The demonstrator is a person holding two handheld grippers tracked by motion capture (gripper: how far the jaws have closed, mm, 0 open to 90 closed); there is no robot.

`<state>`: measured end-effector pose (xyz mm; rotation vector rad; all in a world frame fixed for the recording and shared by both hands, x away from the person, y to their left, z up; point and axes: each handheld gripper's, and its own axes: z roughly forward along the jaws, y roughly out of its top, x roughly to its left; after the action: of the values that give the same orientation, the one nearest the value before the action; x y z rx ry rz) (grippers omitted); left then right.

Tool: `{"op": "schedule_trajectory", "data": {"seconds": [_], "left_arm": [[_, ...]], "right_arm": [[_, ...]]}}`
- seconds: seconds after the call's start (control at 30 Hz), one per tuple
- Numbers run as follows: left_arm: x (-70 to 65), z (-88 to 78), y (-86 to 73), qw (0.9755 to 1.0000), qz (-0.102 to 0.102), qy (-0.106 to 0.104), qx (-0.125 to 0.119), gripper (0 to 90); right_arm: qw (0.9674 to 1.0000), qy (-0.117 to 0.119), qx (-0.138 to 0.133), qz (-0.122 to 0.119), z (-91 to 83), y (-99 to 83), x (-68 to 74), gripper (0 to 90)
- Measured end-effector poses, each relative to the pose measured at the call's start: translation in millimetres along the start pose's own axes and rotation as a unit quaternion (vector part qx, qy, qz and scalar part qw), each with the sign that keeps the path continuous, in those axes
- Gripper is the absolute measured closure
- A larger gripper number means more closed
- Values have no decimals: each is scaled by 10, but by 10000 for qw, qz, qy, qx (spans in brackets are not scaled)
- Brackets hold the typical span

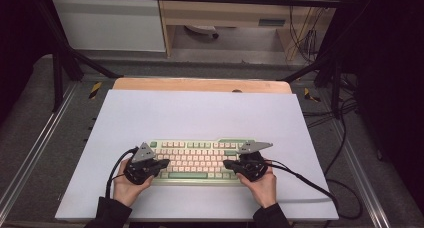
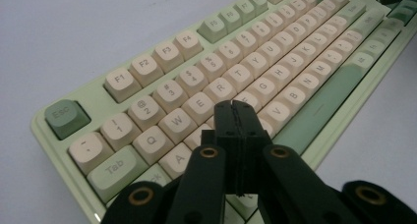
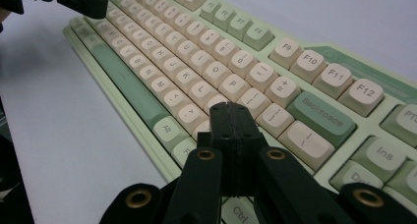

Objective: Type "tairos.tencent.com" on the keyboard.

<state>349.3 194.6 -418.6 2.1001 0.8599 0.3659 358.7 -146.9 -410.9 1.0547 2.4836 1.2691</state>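
Observation:
A pale green keyboard (image 1: 197, 160) with cream and green keycaps lies on the white mat near the front. My left gripper (image 1: 165, 164) hovers over its left end, jaws pressed together with nothing between them; in the left gripper view its tip (image 2: 236, 106) sits above the keyboard (image 2: 255, 62) near the S and D keys. My right gripper (image 1: 226, 164) is over the right end, also shut and empty; in the right gripper view its tip (image 3: 231, 108) hangs above the keyboard (image 3: 196, 57) near the right-hand punctuation keys. The two tips point toward each other.
The white mat (image 1: 200, 115) covers a wooden table (image 1: 200, 84). Black cables (image 1: 320, 188) trail from the right gripper off the mat's right side. Metal frame rails (image 1: 30, 153) run along both sides. In the right gripper view the left gripper (image 3: 83, 0) shows at the top left.

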Motion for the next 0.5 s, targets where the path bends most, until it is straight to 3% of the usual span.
{"op": "schedule_trajectory", "data": {"seconds": [0.5], "left_arm": [[-139, 188, 37, 9996, 172, -135, 177, 899]], "right_arm": [[10000, -16, -27, -6, -18, -16, -17, 900]]}}
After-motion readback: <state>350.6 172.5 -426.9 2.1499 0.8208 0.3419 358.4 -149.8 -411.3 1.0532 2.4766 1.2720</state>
